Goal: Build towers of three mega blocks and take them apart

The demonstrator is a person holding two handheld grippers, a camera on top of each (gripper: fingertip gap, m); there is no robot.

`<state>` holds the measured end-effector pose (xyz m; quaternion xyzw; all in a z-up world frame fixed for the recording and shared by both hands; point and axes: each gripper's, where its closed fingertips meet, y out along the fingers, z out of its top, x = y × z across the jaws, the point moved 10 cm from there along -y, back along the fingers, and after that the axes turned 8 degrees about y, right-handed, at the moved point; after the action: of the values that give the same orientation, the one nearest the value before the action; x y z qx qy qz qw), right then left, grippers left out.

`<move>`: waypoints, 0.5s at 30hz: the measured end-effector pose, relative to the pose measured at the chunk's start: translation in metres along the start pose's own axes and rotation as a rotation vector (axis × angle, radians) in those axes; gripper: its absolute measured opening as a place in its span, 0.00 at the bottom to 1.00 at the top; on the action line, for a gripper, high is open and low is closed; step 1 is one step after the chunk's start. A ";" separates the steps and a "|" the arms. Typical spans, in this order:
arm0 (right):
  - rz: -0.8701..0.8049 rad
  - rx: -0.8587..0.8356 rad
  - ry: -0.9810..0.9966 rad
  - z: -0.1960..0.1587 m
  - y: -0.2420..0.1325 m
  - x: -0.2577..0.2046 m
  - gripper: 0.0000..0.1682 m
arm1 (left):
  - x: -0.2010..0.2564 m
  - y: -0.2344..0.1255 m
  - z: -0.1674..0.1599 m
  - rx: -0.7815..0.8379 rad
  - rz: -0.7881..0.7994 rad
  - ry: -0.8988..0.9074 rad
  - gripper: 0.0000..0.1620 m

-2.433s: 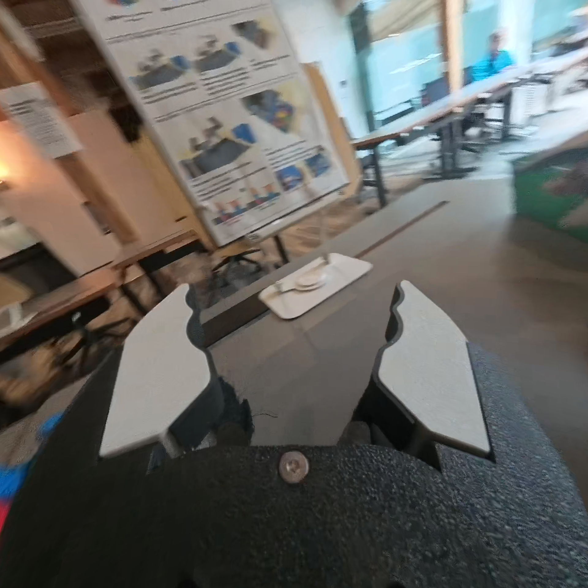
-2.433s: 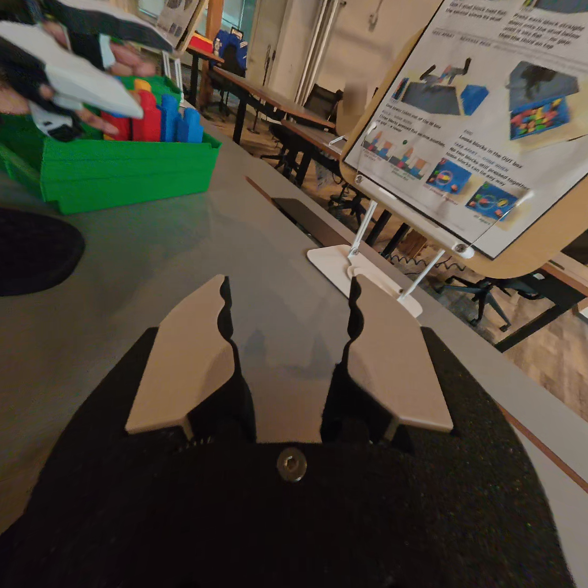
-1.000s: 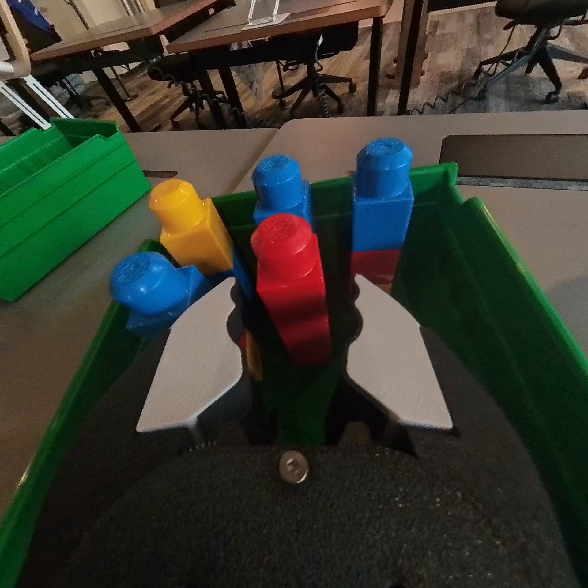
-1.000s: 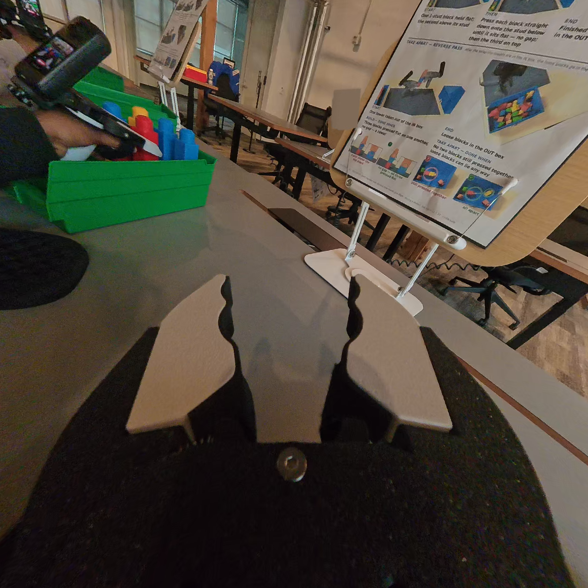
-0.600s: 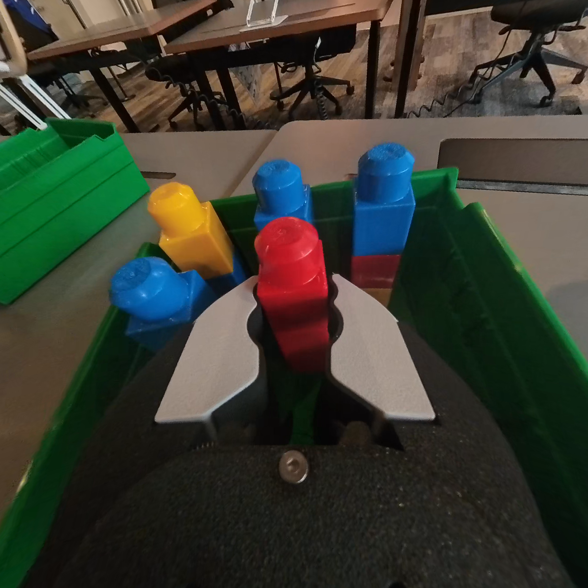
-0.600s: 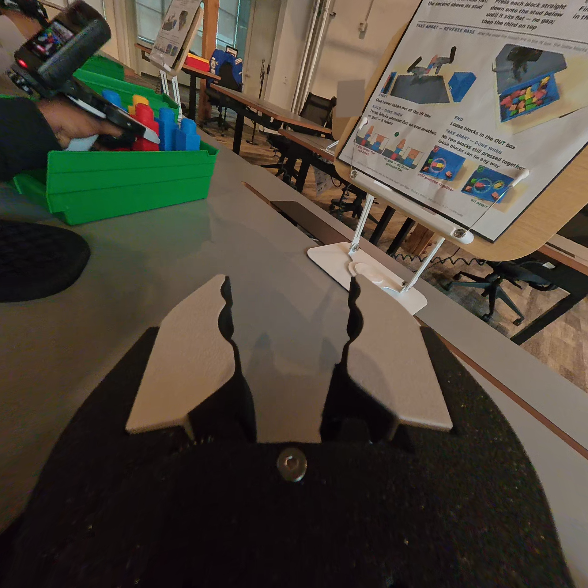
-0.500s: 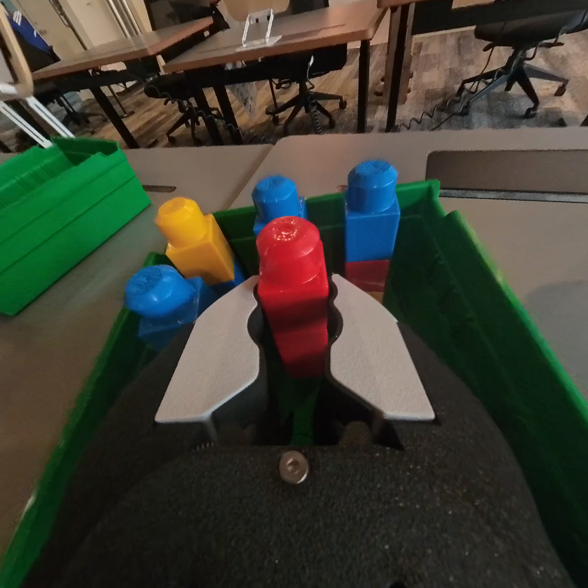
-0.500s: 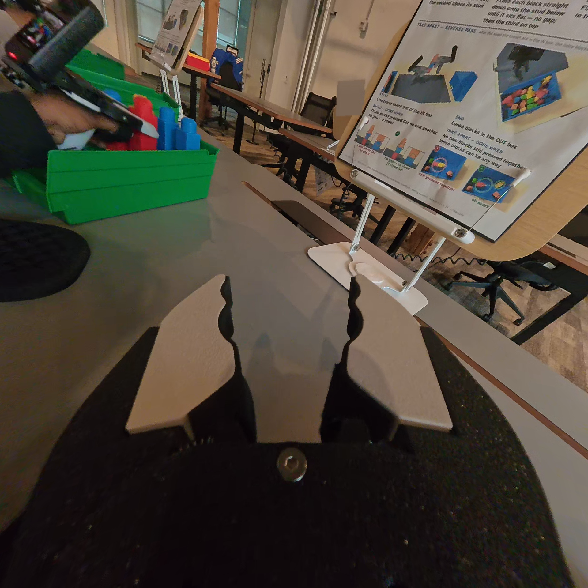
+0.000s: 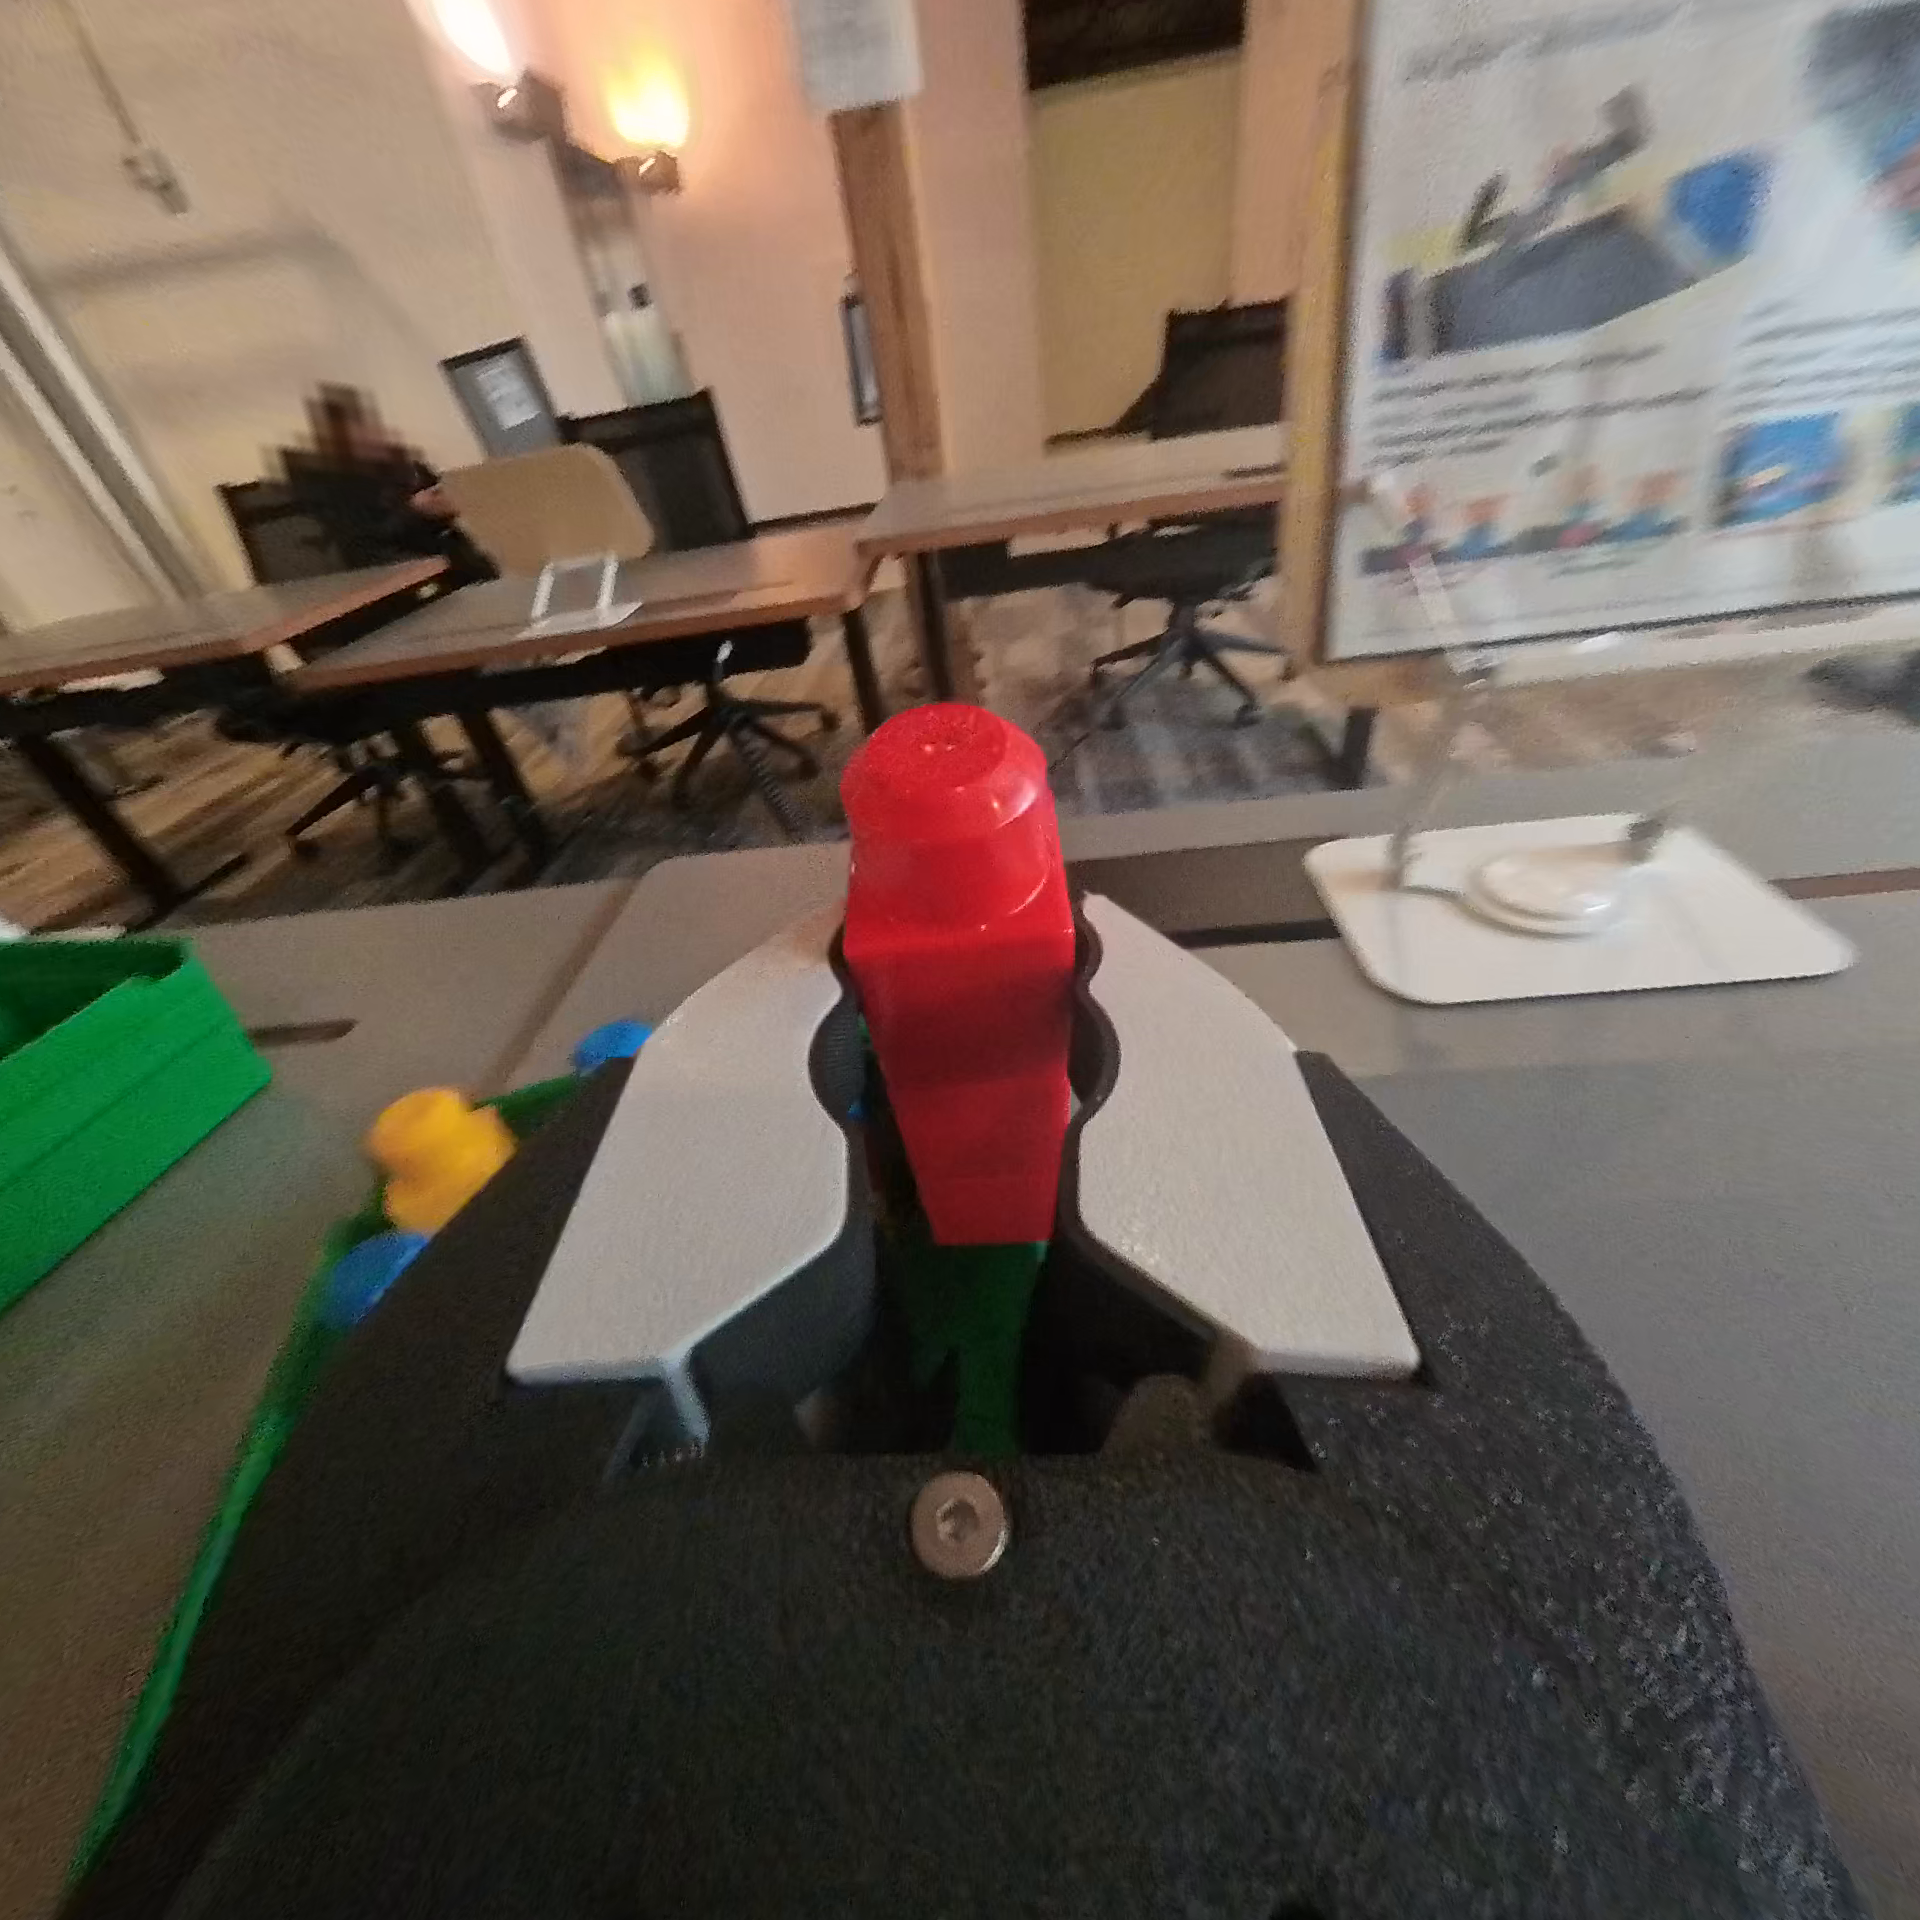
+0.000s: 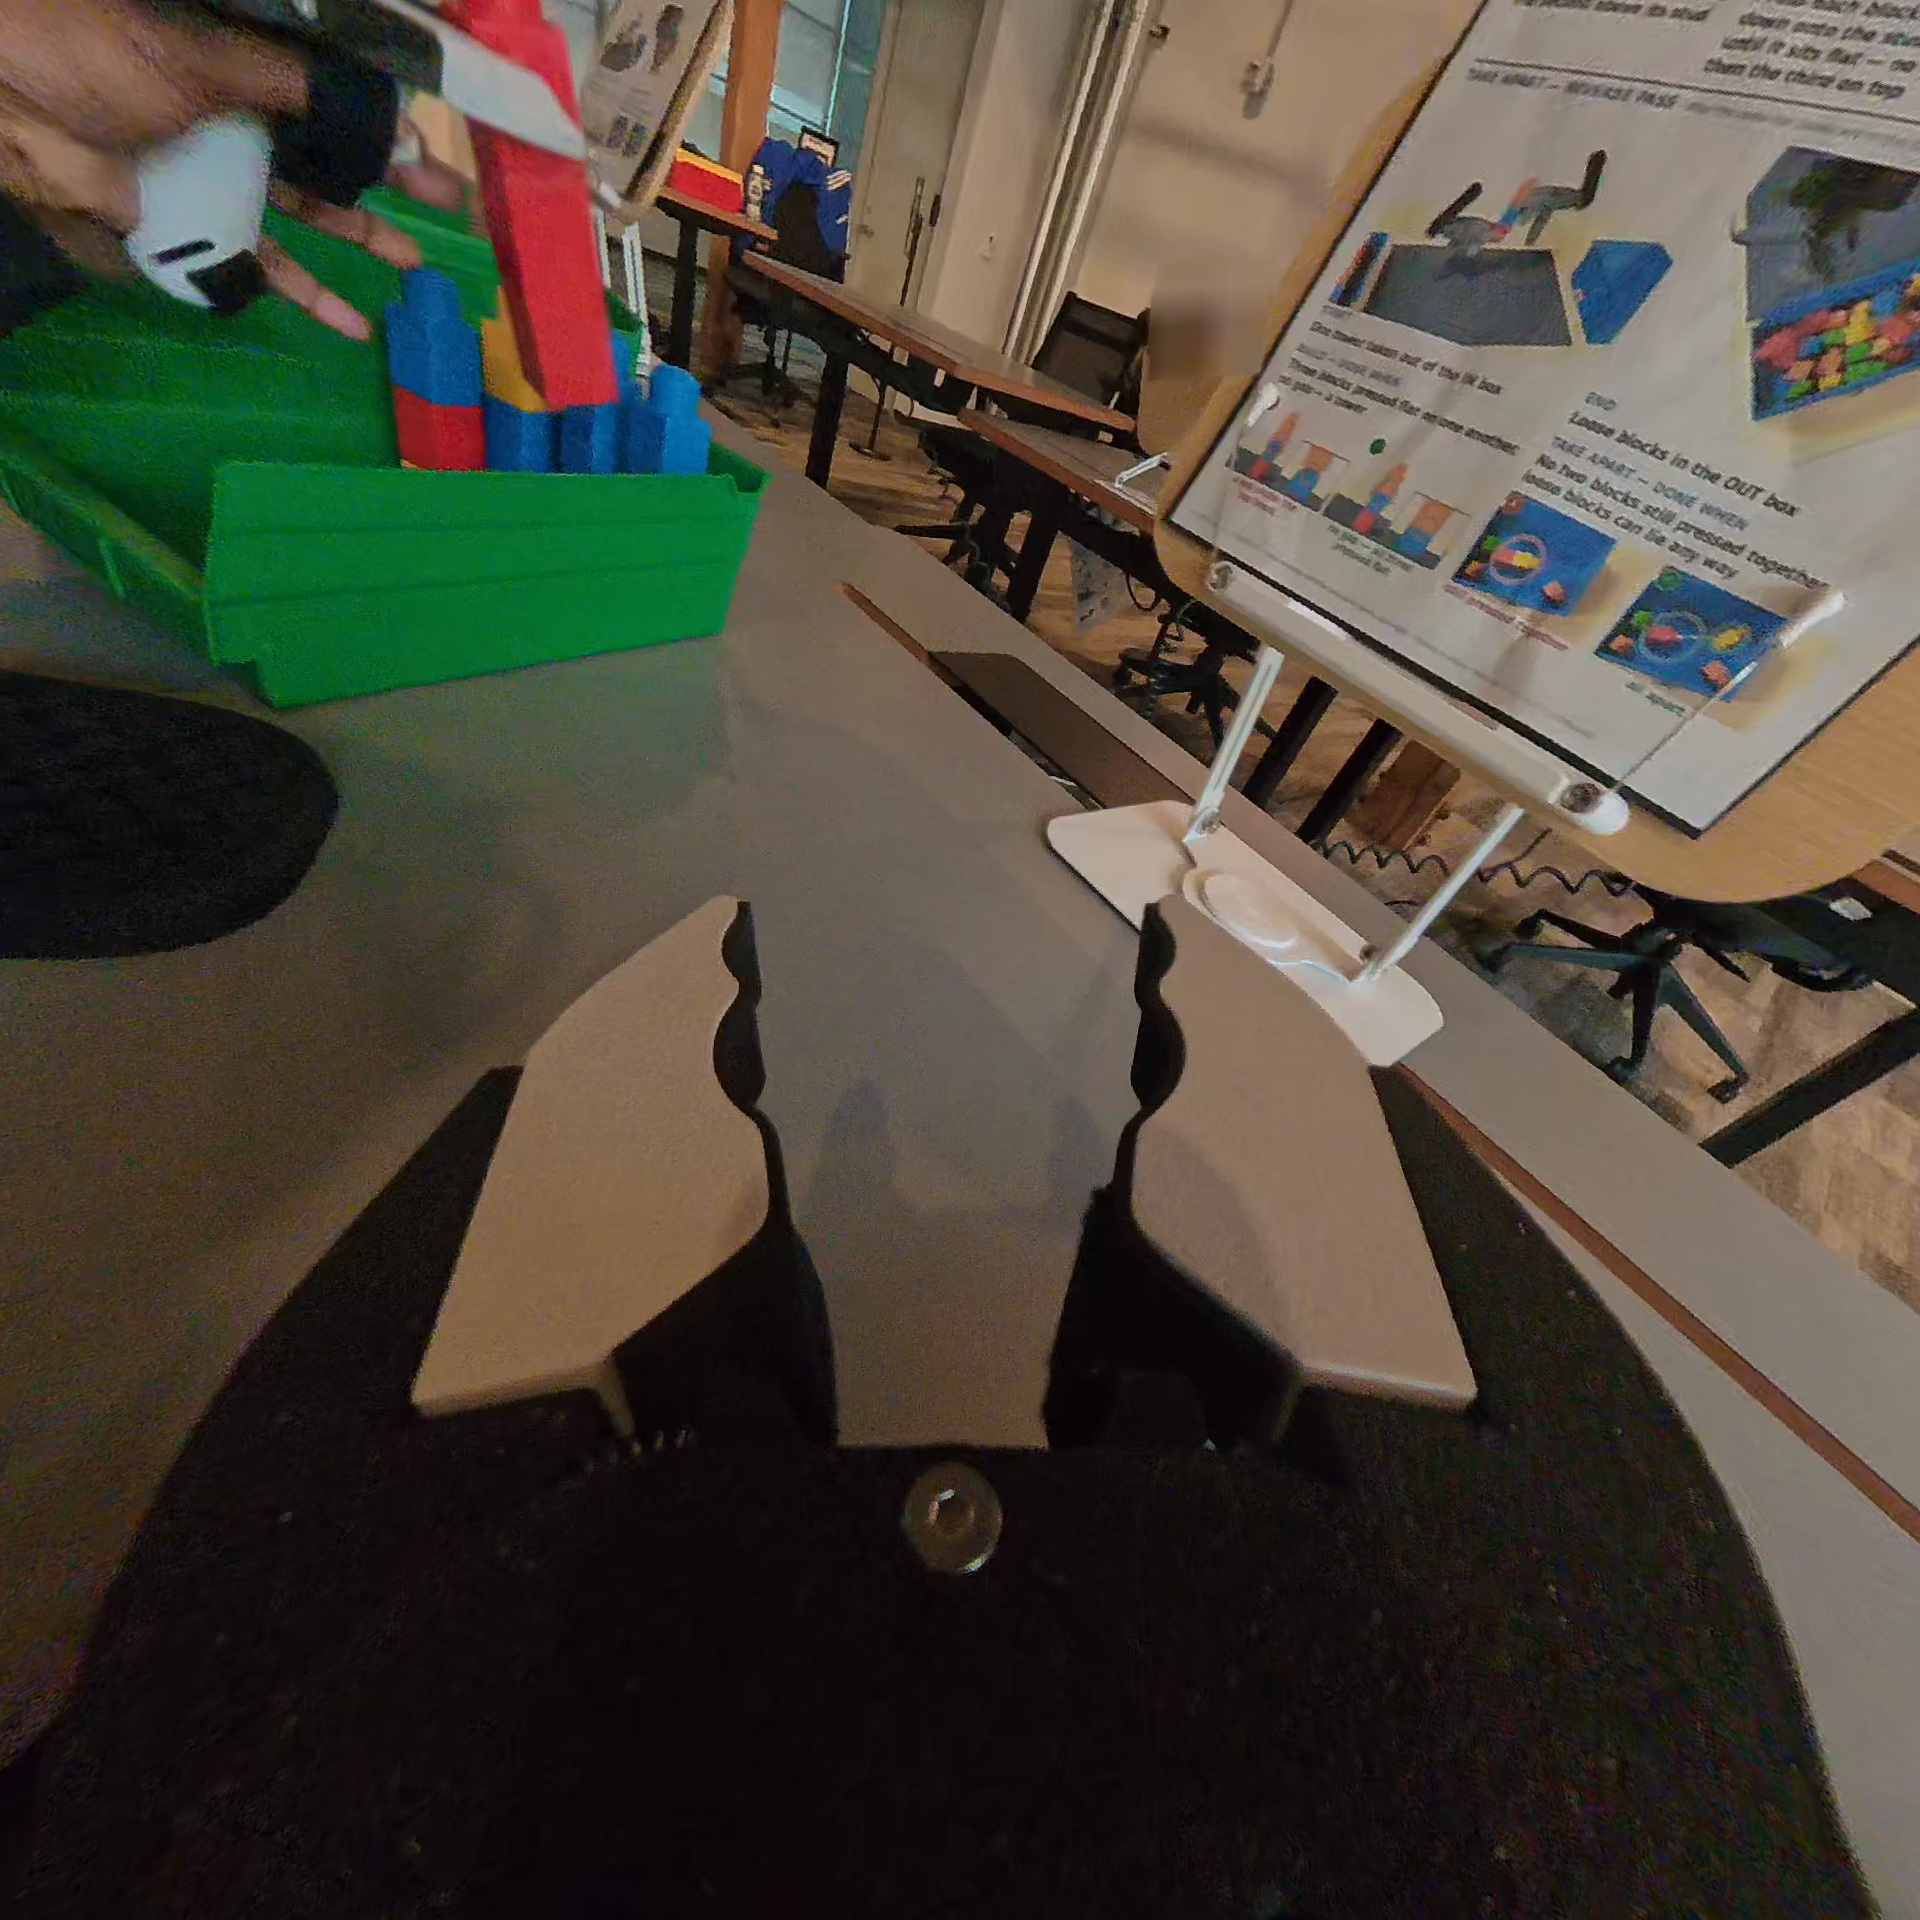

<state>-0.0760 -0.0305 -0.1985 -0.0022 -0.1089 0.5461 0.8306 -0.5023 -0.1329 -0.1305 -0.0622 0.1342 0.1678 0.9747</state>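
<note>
Your left hand-held gripper [image 9: 956, 1029] was clamped on a red tower [image 9: 961, 997] of stacked mega blocks, both pale fingers [image 9: 717, 1132] pressed against its sides around the middle, the stud end pointing away from the camera. From the right wrist view that tower [image 10: 540, 260] hung clear above the green bin [image 10: 468, 561], tilted, with its lower end just over the blue, red and yellow blocks [image 10: 540, 416] left standing inside. Your right hand-held gripper [image 10: 940, 997] sat low over the grey worktop [image 10: 831, 779], jaws spread wide and empty, well apart from the bin and near the white base of the poster stand [image 10: 1236, 914].

The risks, as I judged them, came from that grip. You held the tower by its middle only, so a sideways knock of its lower end on the blocks below or on the bin wall could have levered a joint loose and dropped a piece back in. The left view was smeared by motion; a fast swing toward the worktop with the tower tilted could have let it pivot between the smooth fingers. And when the right gripper came to pull a block off, closing across a seam instead of on one block would have left two pressed together.
</note>
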 end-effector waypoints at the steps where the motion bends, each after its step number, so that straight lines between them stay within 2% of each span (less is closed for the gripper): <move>1: 0.008 -0.003 -0.008 0.001 0.002 -0.002 0.42 | 0.007 -0.003 0.007 0.026 -0.034 -0.006 0.22; 9: 0.066 0.022 -0.129 0.026 0.027 -0.043 0.43 | 0.077 -0.027 0.045 0.192 -0.344 -0.098 0.22; 15: 0.006 0.098 -0.163 0.044 0.041 -0.072 0.44 | 0.129 -0.042 0.058 0.248 -0.568 -0.183 0.22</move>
<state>-0.1489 -0.0841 -0.1735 0.0828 -0.1492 0.5518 0.8163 -0.3567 -0.1223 -0.1085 0.0371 0.0427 -0.1238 0.9907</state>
